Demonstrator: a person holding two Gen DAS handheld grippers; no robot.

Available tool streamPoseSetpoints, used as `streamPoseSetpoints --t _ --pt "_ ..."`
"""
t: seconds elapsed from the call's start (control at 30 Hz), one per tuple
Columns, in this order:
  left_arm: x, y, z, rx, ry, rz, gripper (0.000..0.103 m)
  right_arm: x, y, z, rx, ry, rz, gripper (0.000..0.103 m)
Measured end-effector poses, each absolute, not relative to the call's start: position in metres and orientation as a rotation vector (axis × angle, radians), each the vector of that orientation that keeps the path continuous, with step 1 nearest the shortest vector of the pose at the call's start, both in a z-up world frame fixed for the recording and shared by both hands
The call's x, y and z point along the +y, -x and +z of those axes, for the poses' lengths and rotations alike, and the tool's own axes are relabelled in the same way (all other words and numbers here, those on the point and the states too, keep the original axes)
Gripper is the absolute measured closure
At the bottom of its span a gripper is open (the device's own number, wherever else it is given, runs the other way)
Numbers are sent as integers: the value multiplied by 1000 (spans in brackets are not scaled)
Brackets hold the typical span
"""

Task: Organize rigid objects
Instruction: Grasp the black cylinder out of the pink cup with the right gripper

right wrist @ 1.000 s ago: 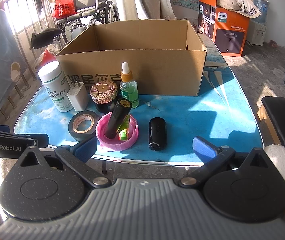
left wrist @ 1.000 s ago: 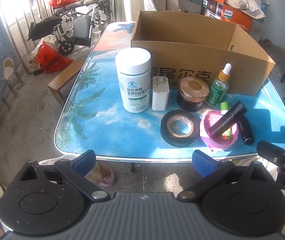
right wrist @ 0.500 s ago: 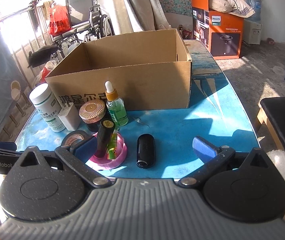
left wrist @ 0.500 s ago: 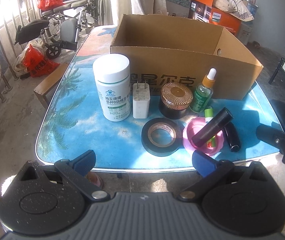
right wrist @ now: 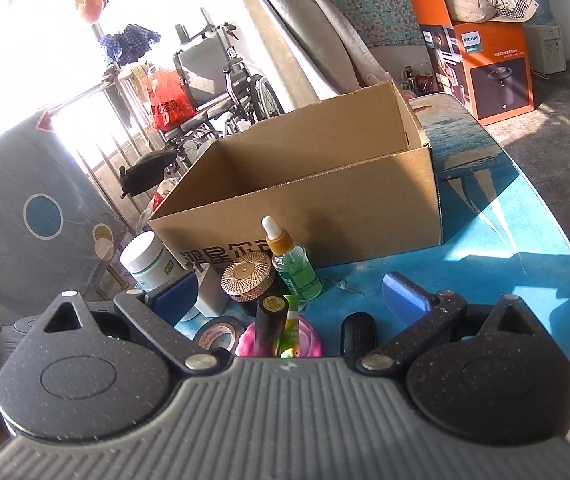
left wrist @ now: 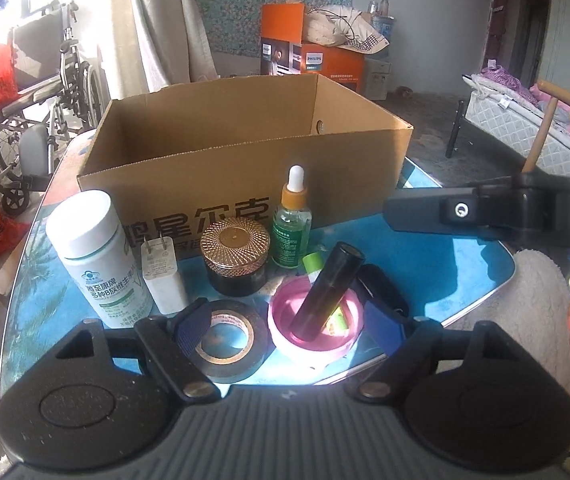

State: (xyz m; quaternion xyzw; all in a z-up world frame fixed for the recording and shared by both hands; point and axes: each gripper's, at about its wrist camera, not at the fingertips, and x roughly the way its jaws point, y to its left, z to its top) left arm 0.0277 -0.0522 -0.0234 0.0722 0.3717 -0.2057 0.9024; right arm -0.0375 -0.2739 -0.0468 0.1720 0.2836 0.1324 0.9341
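Note:
An open cardboard box stands on the blue table. In front of it are a white pill bottle, a white charger plug, a copper-lidded jar and a green dropper bottle. Nearer lie a black tape roll, a pink dish holding a black tube, and a small black cylinder. My left gripper hovers over the tape and dish with its jaws closing and its pads touching nothing. My right gripper hangs above the same cluster, jaws closing slightly, holding nothing.
A finger of the right gripper crosses the left wrist view over the table's right side. A wheelchair and red bags stand left of the table. An orange carton sits behind the table and a bed stands at the right.
Both grippers have come forward over the table's front edge, so the objects look larger and nearer. The pads of both stand a little closer together. Nothing was taken hold of.

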Motion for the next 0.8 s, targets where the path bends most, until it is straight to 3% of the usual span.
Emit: streamPoseSetpoints --t 0.23,0.37,0.57,0.7,0.8 --pt "-65 -35 -33 788 -160 -487 20 -258 11 -65 647 -361 353 35" --pt "-73 -41 -39 782 -200 -502 36 -255 -3 -78 687 -381 368 49" --pt "-81 -48 -46 794 -226 -521 51 -257 -18 -93 721 -403 378 60" --pt "-83 -53 -49 811 -226 -524 62 -256 -25 -101 746 -420 390 80" --pt "-81 -56 -51 820 -206 -530 67 -255 -26 -102 745 -427 400 81"
